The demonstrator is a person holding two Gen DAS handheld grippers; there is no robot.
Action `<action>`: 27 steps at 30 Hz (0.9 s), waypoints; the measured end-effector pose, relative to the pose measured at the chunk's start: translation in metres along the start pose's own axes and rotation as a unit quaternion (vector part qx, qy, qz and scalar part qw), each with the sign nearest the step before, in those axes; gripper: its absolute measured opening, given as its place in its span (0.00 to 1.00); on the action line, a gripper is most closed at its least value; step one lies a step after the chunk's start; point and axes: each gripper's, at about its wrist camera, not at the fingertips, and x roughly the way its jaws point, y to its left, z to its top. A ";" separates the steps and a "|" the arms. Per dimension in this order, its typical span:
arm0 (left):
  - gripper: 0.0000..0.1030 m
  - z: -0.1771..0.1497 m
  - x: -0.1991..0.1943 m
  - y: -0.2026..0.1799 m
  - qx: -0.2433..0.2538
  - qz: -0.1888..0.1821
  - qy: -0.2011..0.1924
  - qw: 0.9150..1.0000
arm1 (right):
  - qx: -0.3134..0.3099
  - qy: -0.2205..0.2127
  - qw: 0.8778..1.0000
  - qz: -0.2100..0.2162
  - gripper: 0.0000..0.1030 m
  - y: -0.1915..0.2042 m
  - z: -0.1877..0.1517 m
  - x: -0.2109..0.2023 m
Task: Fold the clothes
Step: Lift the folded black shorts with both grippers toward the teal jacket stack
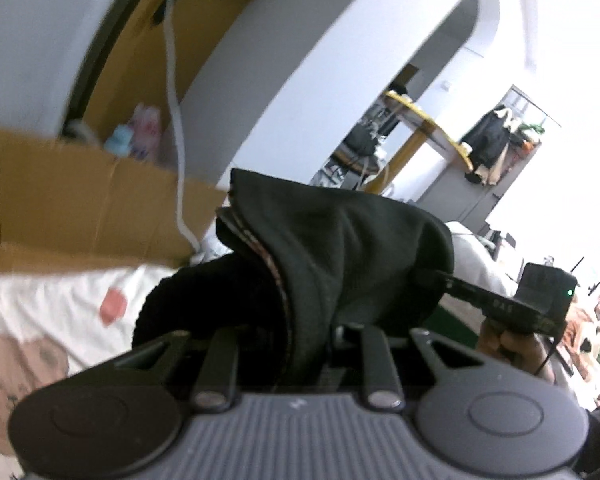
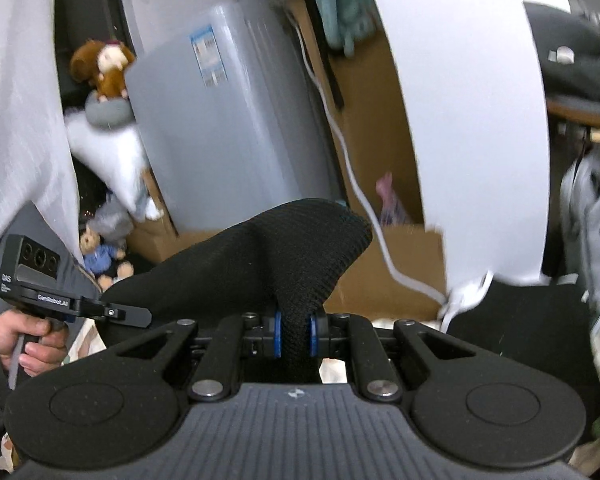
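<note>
While both hands are raised, we note the following:

Left tongs (image 1: 300,344): we see them closed narrowly on a fold of the black garment (image 1: 340,248); the pads themselves are hidden under the cloth.

Right tongs (image 2: 295,330): we see the blue pads (image 2: 277,332) pinching a ribbed knit edge of the same black garment (image 2: 292,248), which bulges up above them.

Garment position: we find it held in the air, stretched between both tongs, above the bed sheet (image 1: 60,300) with pink patches.

Other hand views: we see the right hand (image 1: 508,348) gripping its handle in the left view, and the left hand (image 2: 32,340) in the right view.

Background: we see a cardboard box (image 1: 80,216), a white cable (image 2: 352,184), a grey appliance (image 2: 228,120) and a brown plush toy (image 2: 104,68).
</note>
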 end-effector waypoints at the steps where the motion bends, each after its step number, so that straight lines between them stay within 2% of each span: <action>1: 0.21 0.006 -0.003 -0.013 0.007 0.003 -0.006 1.000 | -0.004 -0.007 1.000 0.000 0.13 0.002 0.007 -0.008; 6: 0.21 0.013 -0.007 -0.059 0.025 0.014 -0.037 0.999 | -0.028 -0.038 0.999 -0.003 0.13 0.008 0.044 -0.049; 11: 0.21 0.004 -0.007 -0.095 0.025 0.025 -0.073 0.997 | -0.044 -0.053 0.998 -0.013 0.13 0.007 0.063 -0.079; 17: 0.21 -0.002 -0.007 -0.123 0.024 0.040 -0.094 0.995 | -0.047 -0.059 0.997 -0.021 0.13 0.003 0.072 -0.103; 27: 0.21 -0.007 0.012 -0.143 0.016 0.031 -0.116 0.993 | -0.050 -0.061 0.997 -0.022 0.13 -0.017 0.076 -0.128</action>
